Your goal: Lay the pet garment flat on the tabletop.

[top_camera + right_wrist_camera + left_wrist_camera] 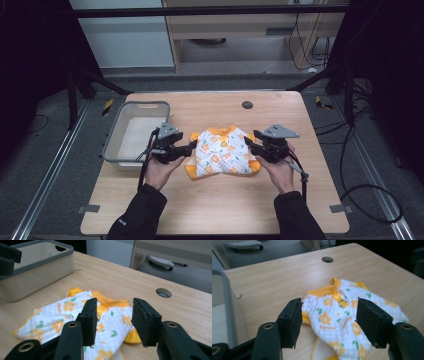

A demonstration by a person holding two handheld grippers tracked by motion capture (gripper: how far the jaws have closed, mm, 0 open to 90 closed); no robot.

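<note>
High view shows the left gripper (192, 146) and right gripper (248, 143), fingers spread and empty, flanking the folded baby garment (222, 152) mid-worktop (215, 200), seemingly poised to grasp opposite edges.

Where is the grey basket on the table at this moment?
In the high view, the grey basket stands at the table's left edge, just left of the left gripper and the folded garment.

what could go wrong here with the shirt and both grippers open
Both grippers, left and right, are open at opposite edges of the folded shirt. Closing on just the top layer could undo the fold. Uneven pulls might drag it across the table, possibly toward the nearby basket.
</note>
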